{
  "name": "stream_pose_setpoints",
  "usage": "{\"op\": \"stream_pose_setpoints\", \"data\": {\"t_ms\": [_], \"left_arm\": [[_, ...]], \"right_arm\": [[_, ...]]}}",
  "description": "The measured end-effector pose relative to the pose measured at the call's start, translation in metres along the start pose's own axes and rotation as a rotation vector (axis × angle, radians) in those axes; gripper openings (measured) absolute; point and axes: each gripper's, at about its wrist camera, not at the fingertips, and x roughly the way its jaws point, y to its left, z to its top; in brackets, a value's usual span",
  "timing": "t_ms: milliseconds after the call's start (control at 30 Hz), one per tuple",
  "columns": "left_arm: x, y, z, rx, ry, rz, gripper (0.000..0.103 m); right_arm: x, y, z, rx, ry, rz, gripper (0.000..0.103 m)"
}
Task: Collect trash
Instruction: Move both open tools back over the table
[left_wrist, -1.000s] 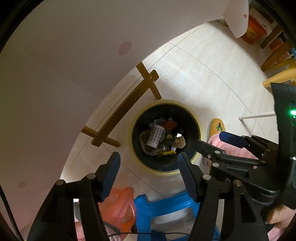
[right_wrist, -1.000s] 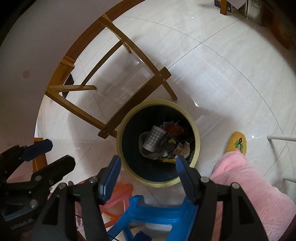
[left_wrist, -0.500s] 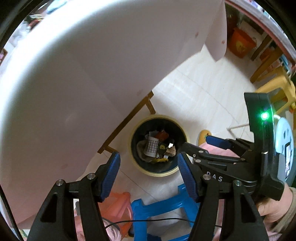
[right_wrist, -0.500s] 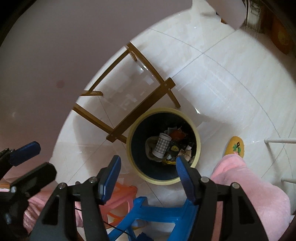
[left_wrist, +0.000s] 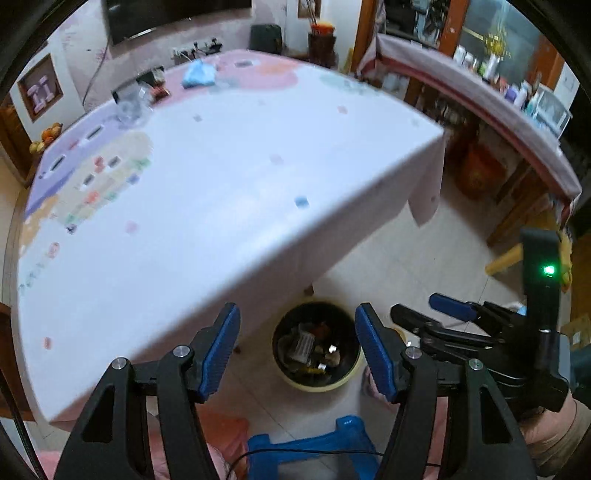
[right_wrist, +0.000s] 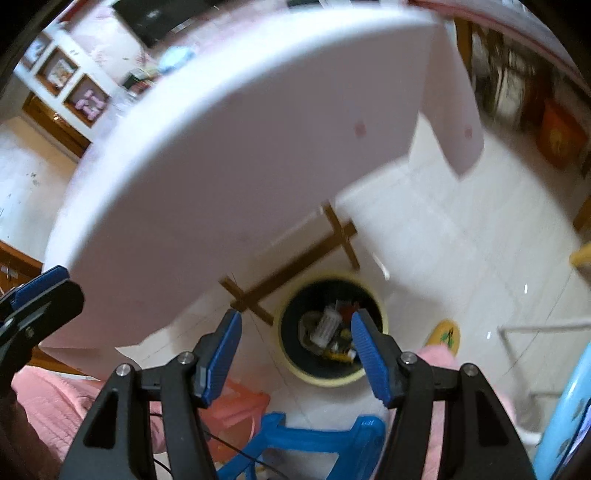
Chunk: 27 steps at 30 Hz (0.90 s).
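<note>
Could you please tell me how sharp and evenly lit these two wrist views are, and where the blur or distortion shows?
Left wrist view: the white tablecloth-covered table is smeared and bowed by the fisheye, while the blue-padded left gripper stays crisp. Right wrist view: heavier smear on the table and shelves; glare on the pale tiled floor; the yellow-rimmed black trash bin is soft.

A lived-in home dining room: a cloth-covered dining surface, tiled floor, plastic stools, a wall-mounted television, a cluttered sideboard of bottles, and a waste bin beside the surface's near edge.
</note>
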Motion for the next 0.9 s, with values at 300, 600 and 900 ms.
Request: {"op": "stream_pose_setpoints", "data": {"t_ms": [300, 600, 900], "left_arm": [[-0.061, 0.043, 0.033, -0.065, -0.115, 0.013, 0.068], [-0.101, 0.107, 0.068, -0.137, -0.191, 0.086, 0.07], [-0.095, 0.188, 0.147, -0.216, -0.211, 0.165, 0.073]], "right_arm": [[-0.069, 0.055, 0.037, -0.178, -0.116, -0.036, 0.062], [-0.101, 0.118, 0.1, -0.327, -0.192, -0.019, 0.062], [-0.099, 0.183, 0.191, -0.442, -0.267, 0.007, 0.062]]}}
